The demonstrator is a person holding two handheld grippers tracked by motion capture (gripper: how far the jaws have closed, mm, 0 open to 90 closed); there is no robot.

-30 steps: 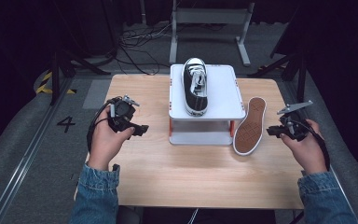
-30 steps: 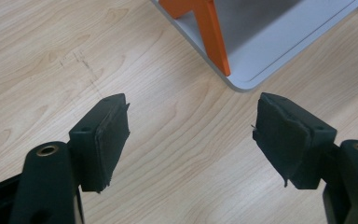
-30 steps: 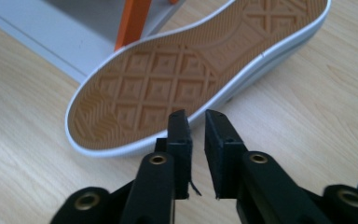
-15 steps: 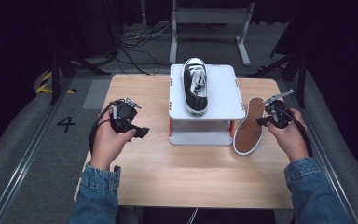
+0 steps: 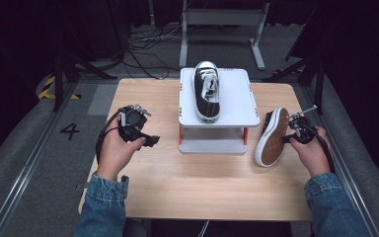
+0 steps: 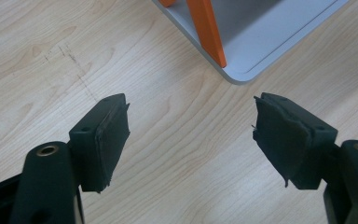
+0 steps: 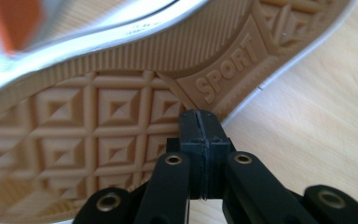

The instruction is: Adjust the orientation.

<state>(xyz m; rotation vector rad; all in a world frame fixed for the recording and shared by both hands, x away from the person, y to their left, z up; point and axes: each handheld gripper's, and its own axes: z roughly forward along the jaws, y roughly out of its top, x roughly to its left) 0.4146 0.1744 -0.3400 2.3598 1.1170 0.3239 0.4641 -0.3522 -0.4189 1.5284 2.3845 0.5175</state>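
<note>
Right gripper (image 7: 200,116) fingers pressed together, empty, tips at tan sole of tipped sneaker (image 5: 272,138). Sneaker on edge on worktop (image 5: 187,182), leaning against white stand (image 5: 237,106); long axis runs away from person. Left gripper (image 6: 191,135) fingers wide apart, empty, farther off.

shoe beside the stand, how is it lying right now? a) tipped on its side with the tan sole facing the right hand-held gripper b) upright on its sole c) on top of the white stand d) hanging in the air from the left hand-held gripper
a: the shoe lies on its side on the table, its tan tread turned toward the shut right hand-held gripper, beside the white stand.
</note>
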